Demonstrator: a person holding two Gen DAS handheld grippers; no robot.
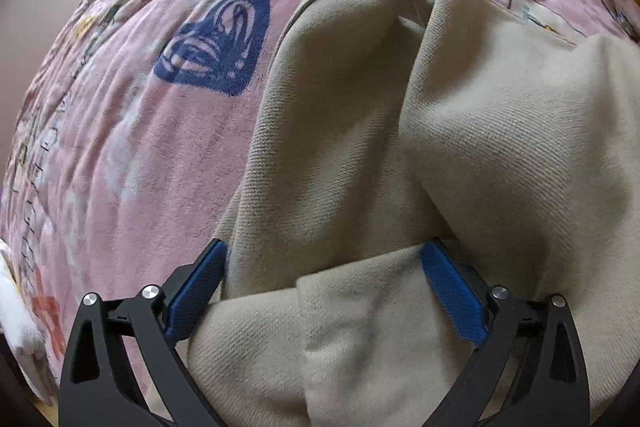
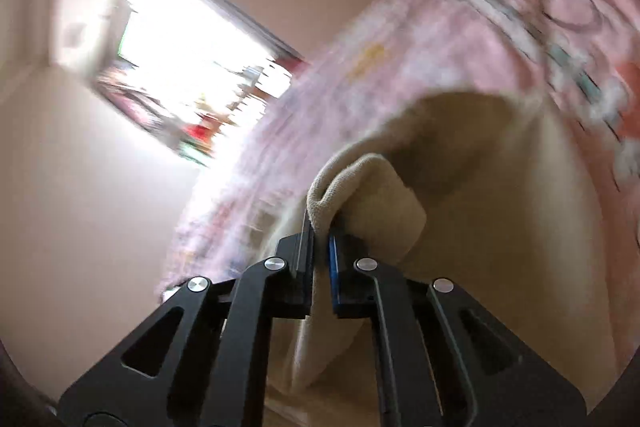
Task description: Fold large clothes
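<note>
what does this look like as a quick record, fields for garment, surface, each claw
garment: beige garment, thick knit, lying bunched with folds
surface: pink blanket with a blue print
left claw: open wide, pointing down, a fold of the garment between its fingers
right claw: shut on a bunched edge of the garment
background: bright window, right view blurred

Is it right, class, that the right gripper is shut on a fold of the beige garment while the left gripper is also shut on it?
Wrong on the left. The left wrist view shows the left gripper open, jaws spread wide around the beige garment. The right gripper is indeed shut on a fold of it, as the right wrist view shows.
</note>
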